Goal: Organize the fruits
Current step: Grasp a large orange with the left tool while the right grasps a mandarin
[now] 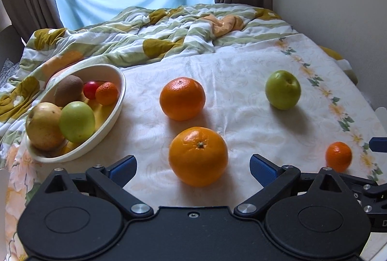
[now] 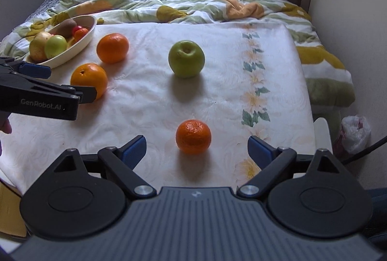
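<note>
A large orange (image 1: 198, 155) lies on the white floral cloth just ahead of my left gripper (image 1: 193, 167), which stands open with the fruit between its blue pads but not touching them. A second orange (image 1: 182, 98) sits behind it. A green apple (image 1: 282, 89) and a small mandarin (image 1: 338, 156) lie to the right. The cream bowl (image 1: 113, 113) at the left holds a pear, a green apple, a kiwi, a red fruit and a mandarin. My right gripper (image 2: 197, 148) is open just short of the small mandarin (image 2: 193, 136); the green apple (image 2: 186, 58) lies beyond it.
A rumpled striped quilt (image 1: 154, 28) covers the bed behind the cloth. Curtains and a window close the far side, and a wall runs along the right. A plastic bag (image 2: 355, 130) lies on the floor at the right. The left gripper's body (image 2: 43, 94) reaches in from the left.
</note>
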The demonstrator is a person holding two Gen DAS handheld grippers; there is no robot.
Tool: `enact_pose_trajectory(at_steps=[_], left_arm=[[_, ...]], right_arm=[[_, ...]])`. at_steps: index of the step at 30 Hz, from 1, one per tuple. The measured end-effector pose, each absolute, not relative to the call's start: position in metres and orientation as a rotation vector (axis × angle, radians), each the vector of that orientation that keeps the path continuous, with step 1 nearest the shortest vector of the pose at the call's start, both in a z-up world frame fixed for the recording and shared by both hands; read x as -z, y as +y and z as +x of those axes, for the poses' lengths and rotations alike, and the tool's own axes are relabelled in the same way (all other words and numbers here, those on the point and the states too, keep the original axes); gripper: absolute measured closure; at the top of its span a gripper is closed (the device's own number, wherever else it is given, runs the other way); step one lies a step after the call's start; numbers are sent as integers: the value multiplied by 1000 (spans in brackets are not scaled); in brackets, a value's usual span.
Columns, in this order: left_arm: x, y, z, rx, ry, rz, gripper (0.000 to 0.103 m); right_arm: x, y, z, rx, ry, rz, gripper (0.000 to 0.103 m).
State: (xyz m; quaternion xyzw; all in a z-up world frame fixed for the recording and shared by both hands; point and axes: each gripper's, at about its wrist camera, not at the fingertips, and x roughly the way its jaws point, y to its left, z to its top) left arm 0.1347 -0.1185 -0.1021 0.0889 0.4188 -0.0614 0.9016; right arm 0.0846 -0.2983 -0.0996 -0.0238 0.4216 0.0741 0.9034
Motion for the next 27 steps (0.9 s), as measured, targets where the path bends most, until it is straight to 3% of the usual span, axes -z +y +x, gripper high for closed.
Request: enact_pose_trajectory(at_steps=[7,10,11,27], left_arm=[[112,-116,148,173,887,198,17],[116,-117,151,198,902,208,32],[116,-116,151,210,904,202,38],[114,-107,140,229,909,200,39]], right_arm=[[111,-295,95,-125,901,-16,6],[113,-295,99,-113,905,-6,9],[113,-295,99,-109,907,-4,15],[117,-287,104,-80,915,12,28]])
